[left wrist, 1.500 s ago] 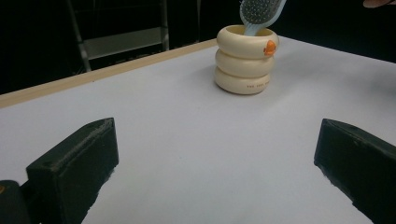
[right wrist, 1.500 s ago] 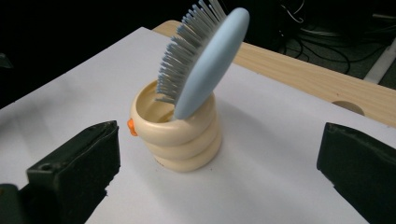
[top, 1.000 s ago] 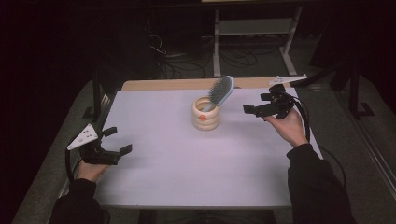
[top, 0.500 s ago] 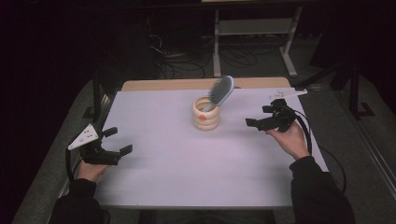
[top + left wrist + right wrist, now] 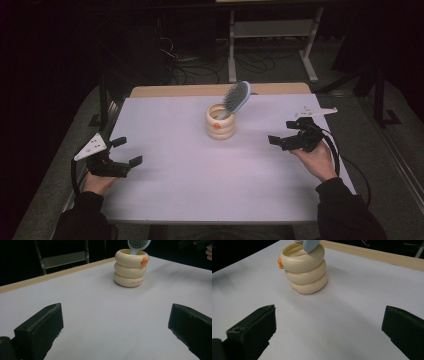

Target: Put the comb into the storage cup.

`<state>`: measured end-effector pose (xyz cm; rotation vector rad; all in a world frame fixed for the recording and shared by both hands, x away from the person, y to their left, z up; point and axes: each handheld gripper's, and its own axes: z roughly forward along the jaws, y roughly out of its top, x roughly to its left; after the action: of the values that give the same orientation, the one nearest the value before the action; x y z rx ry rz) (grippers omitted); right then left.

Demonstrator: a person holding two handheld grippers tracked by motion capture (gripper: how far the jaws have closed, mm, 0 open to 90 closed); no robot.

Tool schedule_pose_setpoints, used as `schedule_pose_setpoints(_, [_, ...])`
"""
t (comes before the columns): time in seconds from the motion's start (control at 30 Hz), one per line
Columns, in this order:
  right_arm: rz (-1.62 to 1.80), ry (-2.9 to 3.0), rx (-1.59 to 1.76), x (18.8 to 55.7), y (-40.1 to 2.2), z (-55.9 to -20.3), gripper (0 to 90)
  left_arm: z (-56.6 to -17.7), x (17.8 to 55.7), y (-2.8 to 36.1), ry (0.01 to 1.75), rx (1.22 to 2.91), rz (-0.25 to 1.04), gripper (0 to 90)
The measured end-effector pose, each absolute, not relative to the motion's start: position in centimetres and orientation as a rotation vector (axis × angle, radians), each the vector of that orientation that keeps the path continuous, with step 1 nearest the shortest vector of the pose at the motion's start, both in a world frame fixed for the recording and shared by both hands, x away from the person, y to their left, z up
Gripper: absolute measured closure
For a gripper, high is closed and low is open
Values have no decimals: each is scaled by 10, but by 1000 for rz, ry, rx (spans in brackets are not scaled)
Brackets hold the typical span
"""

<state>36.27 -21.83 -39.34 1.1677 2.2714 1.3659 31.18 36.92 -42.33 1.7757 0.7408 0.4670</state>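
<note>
A: High view had the white table (image 5: 200,200) as the biggest thing, and on it the cream ringed holder (image 5: 221,123) stood toward the far edge, with the blue hairbrush (image 5: 236,98) standing in it, head up and leaning toward the right.

B: And the tools?

A: Both empty. The left gripper (image 5: 125,152) sat well to the near left of the holder, jaws spread wide. The right gripper (image 5: 278,140) hovered to the right of the holder, jaws likewise parted, nothing between them.

B: What did you think could go wrong?

A: The brush looked top-heavy, and it leaned out past the rim. A sideways knock from the right gripper could have tipped the holder over or levered the brush out onto the table. A pinch on the rounded head might also have slipped.

B: Anything hard to read?

A: Plenty. The handle was sunk inside the holder, so its length was hidden. In the right gripper view the holder (image 5: 304,267) showed whole, but the brush (image 5: 311,244) was cut off by the top edge. In the left gripper view the bristled head (image 5: 138,245) was cropped too. The small orange mark (image 5: 144,261) on the holder's upper ring was too small to identify, as was the faint print on the lowest ring.
</note>
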Motion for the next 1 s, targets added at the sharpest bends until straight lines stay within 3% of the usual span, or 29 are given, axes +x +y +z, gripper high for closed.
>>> schedule_pose_setpoints(1.0, [1400, 2212, 1160, 323, -245, -407, 0, -426, 312, 368, 750, 1780, 444, 0])
